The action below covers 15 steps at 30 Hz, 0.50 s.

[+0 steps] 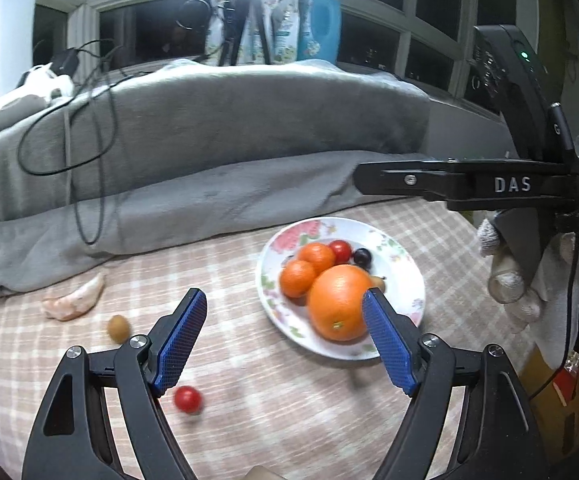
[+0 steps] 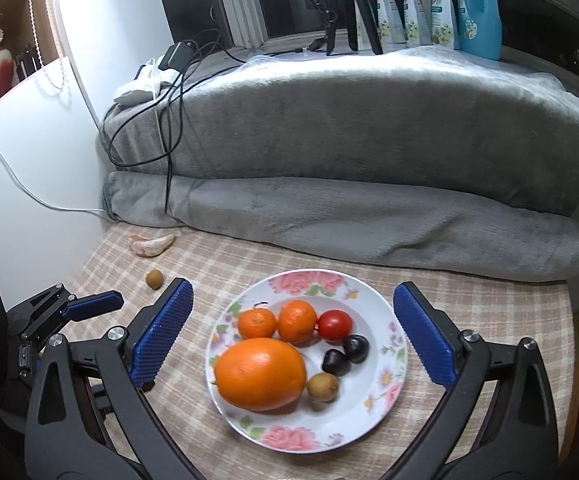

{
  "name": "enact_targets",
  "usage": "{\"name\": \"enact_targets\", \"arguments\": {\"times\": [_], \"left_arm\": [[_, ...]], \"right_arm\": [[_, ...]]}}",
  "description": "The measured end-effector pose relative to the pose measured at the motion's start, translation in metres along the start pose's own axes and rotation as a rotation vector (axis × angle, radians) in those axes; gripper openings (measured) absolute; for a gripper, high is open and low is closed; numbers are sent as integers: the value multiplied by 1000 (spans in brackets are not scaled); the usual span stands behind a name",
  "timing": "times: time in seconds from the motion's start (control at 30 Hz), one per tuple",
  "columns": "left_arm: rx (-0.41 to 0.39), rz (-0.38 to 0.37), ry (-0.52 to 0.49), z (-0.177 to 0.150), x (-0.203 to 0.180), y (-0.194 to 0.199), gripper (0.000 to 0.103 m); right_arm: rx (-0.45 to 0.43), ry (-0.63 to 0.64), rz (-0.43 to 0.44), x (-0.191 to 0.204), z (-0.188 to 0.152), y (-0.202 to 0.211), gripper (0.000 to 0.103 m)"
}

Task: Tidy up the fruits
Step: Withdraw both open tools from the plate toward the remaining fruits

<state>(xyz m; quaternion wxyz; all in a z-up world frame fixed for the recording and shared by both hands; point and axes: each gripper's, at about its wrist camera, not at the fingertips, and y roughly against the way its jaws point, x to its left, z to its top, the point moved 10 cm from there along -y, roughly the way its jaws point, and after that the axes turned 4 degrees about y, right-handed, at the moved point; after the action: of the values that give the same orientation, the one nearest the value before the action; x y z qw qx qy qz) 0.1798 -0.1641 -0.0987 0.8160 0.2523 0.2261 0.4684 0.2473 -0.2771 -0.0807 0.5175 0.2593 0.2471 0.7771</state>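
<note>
Left wrist view is blurred across the checked surface, and a pale object at the bottom edge is cut off and cannot be identified. From left to right, a peeled citrus segment, a small brown fruit and a cherry tomato are seen loose on the surface. The left tongs are spread apart and empty; one pad overlaps the large orange in the picture, so part of it is hidden. A brownish fruit behind that pad is mostly covered.

Farther right, the flowered plate is shown clearly in the right wrist view, carrying the large orange, two tangerines, a red tomato, two dark fruits and a brown one. The right tongs are released wide, framing the plate without touching anything.
</note>
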Motion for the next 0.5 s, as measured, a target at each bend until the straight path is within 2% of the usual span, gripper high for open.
{"name": "enact_targets", "arguments": {"times": [0.5], "left_arm": [[-18, 139, 72, -9, 107, 23, 80]], "right_arm": [[6, 1, 77, 47, 4, -6, 102]]}}
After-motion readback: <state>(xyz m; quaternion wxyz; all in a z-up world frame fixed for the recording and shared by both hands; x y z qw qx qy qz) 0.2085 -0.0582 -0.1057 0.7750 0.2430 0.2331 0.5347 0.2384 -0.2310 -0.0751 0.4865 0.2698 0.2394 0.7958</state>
